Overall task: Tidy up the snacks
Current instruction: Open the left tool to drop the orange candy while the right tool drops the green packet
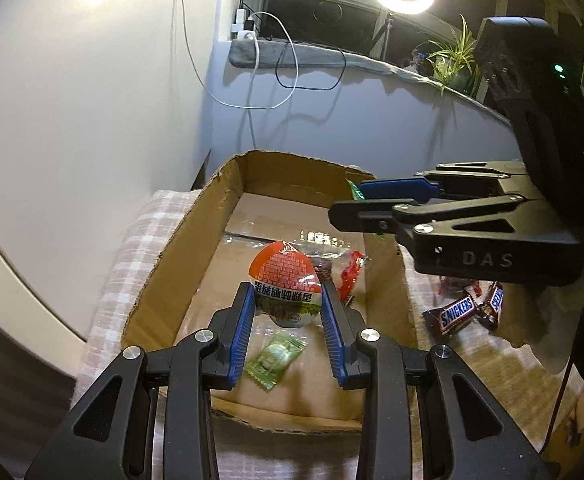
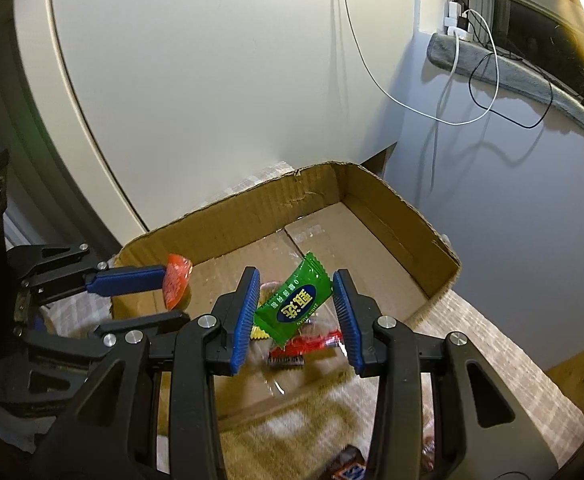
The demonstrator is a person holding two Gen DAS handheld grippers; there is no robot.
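My left gripper (image 1: pixel 285 294) is shut on an egg-shaped snack packet (image 1: pixel 283 280), orange on top and white and green below, held over the open cardboard box (image 1: pixel 163 280). My right gripper (image 2: pixel 296 280) is shut on a green candy packet (image 2: pixel 294 306), also above the box (image 2: pixel 251 216). In the left wrist view the right gripper (image 1: pixel 348 200) reaches in from the right over the box's far corner, with a bit of green showing behind it. In the right wrist view the left gripper (image 2: pixel 167 296) comes in from the left with the orange packet (image 2: pixel 177 284).
On the box floor lie a pale green candy (image 1: pixel 275 356), a red packet (image 1: pixel 350 276) and clear wrappers. Snickers bars (image 1: pixel 450 314) lie on the plaid cloth (image 1: pixel 131 256) right of the box. A wall with hanging cables stands behind.
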